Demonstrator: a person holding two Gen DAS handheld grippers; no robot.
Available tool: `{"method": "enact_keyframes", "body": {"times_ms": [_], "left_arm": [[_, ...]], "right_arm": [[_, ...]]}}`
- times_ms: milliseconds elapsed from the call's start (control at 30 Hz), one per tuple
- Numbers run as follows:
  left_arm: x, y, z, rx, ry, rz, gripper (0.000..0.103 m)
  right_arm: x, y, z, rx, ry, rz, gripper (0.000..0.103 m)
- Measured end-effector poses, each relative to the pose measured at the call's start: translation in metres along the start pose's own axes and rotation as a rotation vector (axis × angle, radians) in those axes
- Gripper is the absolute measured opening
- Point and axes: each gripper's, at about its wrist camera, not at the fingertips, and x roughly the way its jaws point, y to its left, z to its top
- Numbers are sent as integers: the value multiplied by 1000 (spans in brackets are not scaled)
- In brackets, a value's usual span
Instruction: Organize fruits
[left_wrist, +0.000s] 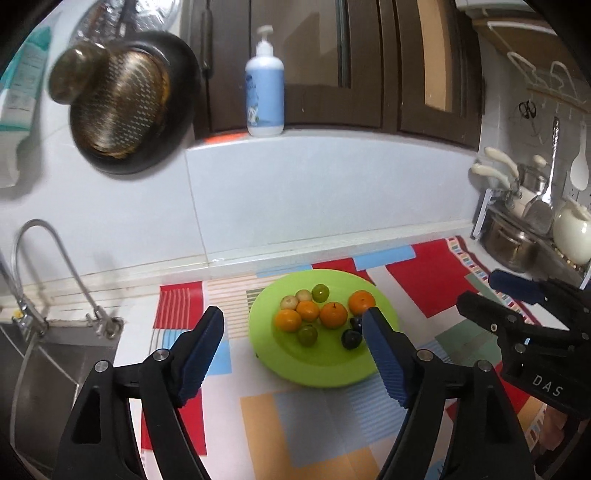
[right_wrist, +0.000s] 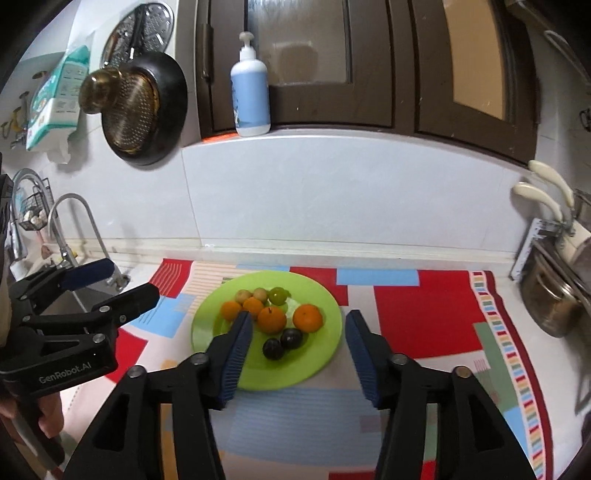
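Green plastic, a round plate (right_wrist: 207, 343), sits on a patchwork mat (right_wrist: 424, 317) on the table, and all the fruit in view lies on it. Four oranges (right_wrist: 272, 319) cluster in the middle and toward the right; two small pale yellow fruits (right_wrist: 243, 295) sit at the far edge beside a green one (right_wrist: 277, 295); two dark plums (right_wrist: 291, 338) lie touching each other at the near side. In the left wrist view a second green fruit (left_wrist: 307, 335) shows near the front of the pile, hidden from the other camera by a finger.

Both tools hang above the near rim of the plate, pointing at it. The left tool (left_wrist: 293, 339) has its jaws wide apart and holds nothing; the right tool (right_wrist: 299, 345) likewise stands wide and empty, with the plums and one orange framed between its fingers.

The fruit is gathered on the plate and roughly grouped by kind, though the green ones are split front and back. That fits either a finished sort with the tools drawn back, or a pile about to be sorted further. No other dish or bin shows, so I cannot tell where anything would go next. Round, smooth fruit packed this close would roll if nudged.
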Motion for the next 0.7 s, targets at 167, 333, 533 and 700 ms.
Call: {"method": "enact_keyframes", "body": {"times_ms": [167, 333, 533, 700], "left_arm": [[-32, -7, -14, 5, -19, 18, 86], [-60, -11, -23, -2, -38, 26, 91], [-93, -16, -30, 1, -81, 37, 96], [-112, -19, -36, -7, -89, 33, 97]], "right_arm": [[-31, 2, -13, 15, -8, -9, 59], [-61, 4, -27, 38, -16, -8, 60], [-89, 7, -37, 55, -29, 7, 61], [-111, 7, -43, 69, -51, 0, 66]]}}
